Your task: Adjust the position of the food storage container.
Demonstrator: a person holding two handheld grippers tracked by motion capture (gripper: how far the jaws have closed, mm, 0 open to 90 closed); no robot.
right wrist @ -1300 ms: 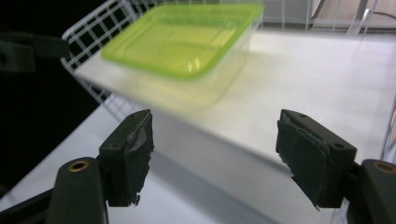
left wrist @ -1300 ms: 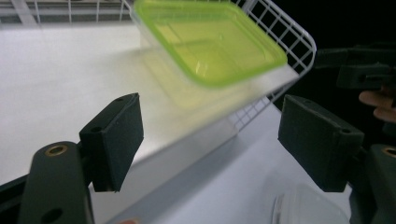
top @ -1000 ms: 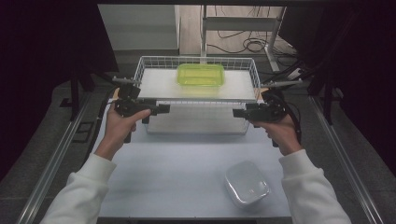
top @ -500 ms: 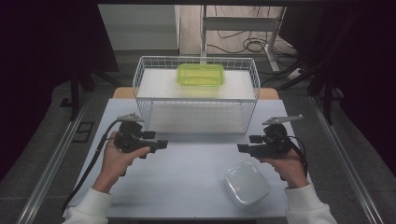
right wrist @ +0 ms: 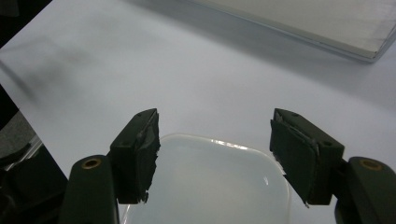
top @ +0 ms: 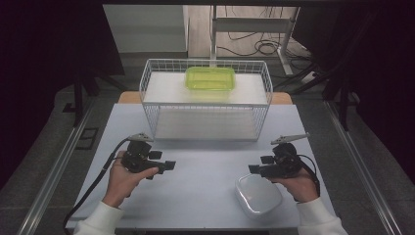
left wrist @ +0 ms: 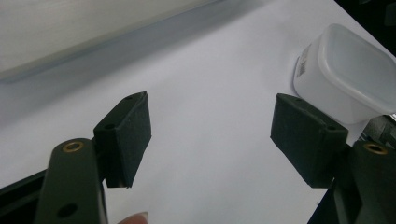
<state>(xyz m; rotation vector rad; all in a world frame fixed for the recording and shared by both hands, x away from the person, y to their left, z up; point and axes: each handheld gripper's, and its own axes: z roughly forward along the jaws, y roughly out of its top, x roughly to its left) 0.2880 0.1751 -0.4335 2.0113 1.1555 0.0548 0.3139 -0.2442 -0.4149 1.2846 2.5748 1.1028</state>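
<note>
A white lidded container [top: 258,195] sits on the table near the front right. My right gripper [top: 252,169] hangs just above its far left corner, jaws open and pointing left. In the right gripper view the open jaws of the right gripper [right wrist: 215,116] frame the container's lid [right wrist: 210,182], with no contact. My left gripper [top: 169,165] is held at the front left, pointing right, open with nothing in it. The left gripper's [left wrist: 212,105] own view has bare table between the jaws and the container [left wrist: 345,74] farther off. A green tray [top: 209,78] lies in the wire basket [top: 205,104].
The white wire basket stands at the table's far middle on a pale board [right wrist: 299,23]. Cables trail from both grippers. Metal rails [top: 54,176] run along both sides of the table, and the surroundings are dark.
Both hands have come back from the basket's sides, sinking toward the front of the table. The right gripper now hovers by the white container. Both grippers' jaws remain open.
</note>
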